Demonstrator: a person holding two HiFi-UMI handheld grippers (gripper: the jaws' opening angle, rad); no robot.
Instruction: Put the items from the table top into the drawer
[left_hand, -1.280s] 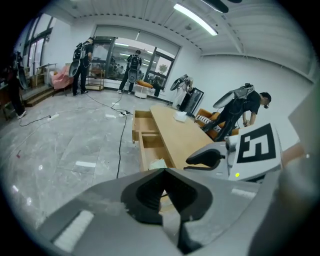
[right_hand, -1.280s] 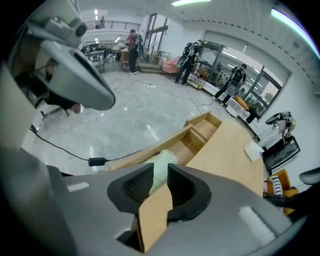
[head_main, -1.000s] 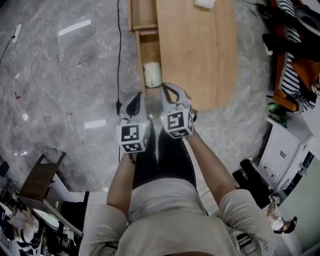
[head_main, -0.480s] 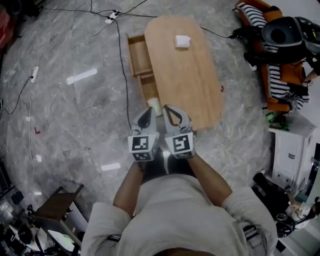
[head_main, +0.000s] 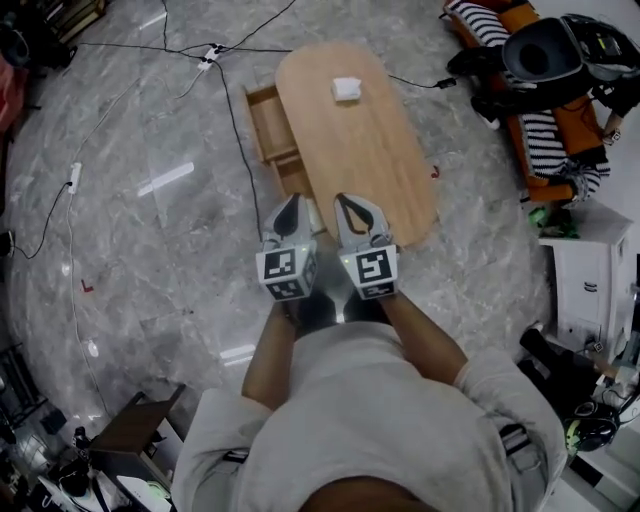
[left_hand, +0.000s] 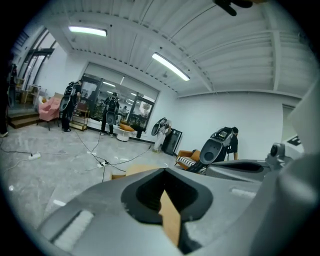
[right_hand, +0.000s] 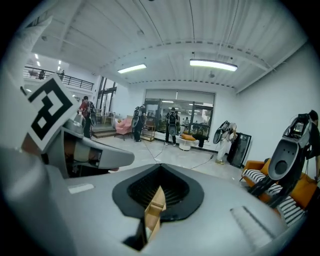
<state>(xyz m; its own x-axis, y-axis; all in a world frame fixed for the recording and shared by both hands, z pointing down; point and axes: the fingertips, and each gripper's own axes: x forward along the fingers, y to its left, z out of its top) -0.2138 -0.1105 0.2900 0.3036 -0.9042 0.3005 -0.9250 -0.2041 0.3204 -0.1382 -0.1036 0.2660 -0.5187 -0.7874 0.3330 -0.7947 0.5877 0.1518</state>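
A light wooden oval table (head_main: 380, 150) stands ahead of me on the grey marble floor. A small white item (head_main: 346, 88) lies near its far end. At the table's left side an open wooden drawer (head_main: 266, 124) sticks out, with a second one (head_main: 295, 178) nearer me. Both grippers are held side by side over the table's near end. My left gripper (head_main: 291, 202) (left_hand: 165, 172) is shut with nothing in it, and so is my right gripper (head_main: 350, 200) (right_hand: 160, 167). Only a sliver of wood shows through each closed jaw slit.
Black cables and a power strip (head_main: 210, 52) run across the floor beyond the drawers. An orange striped seat with a black machine (head_main: 545, 60) stands at the right, with a white cabinet (head_main: 590, 270) below it. A dark stool (head_main: 130, 430) is at the lower left.
Both grippers have come up side by side and the view has pulled back, so the whole table and its white item now show. Both jaws stay shut.
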